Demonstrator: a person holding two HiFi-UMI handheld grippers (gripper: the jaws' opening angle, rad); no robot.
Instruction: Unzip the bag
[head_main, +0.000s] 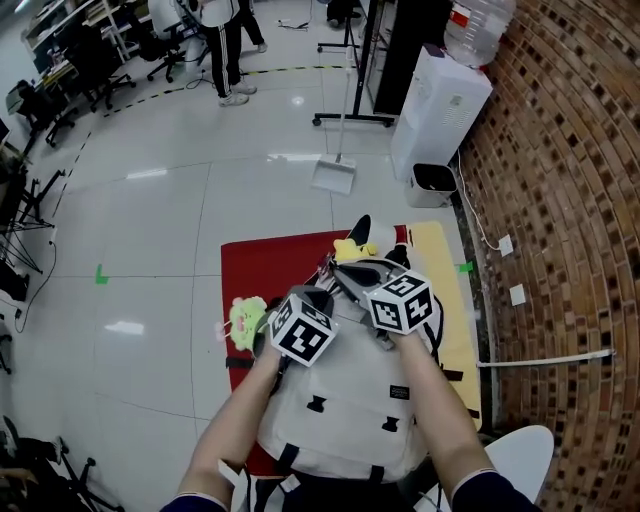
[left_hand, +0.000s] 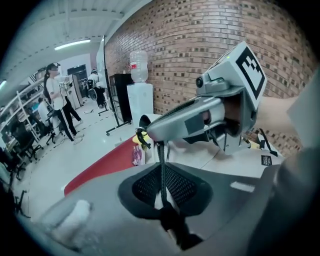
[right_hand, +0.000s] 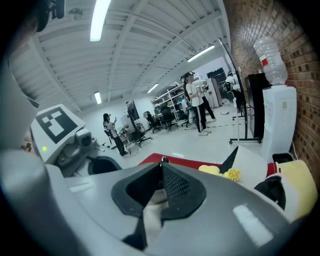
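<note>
Our left claw (left_hand: 163, 172) is pinched shut on a thin dark cord (left_hand: 161, 152) that rises toward the tip of our right claw (right_hand: 162, 175). The right claw's jaws are clamped on a fold of the white bag (head_main: 345, 420). Both claws sit at the top of the bag, which lies on a red mat (head_main: 262, 262). A small black tag (head_main: 400, 392) on the bag's front carries pale print too small for us to read. The bottle (head_main: 478, 25) by the brick wall wears a red label we cannot read either.

Left gripper (left_hand: 162, 172) jaws on black zipper cord (left_hand: 160, 152)
</note>
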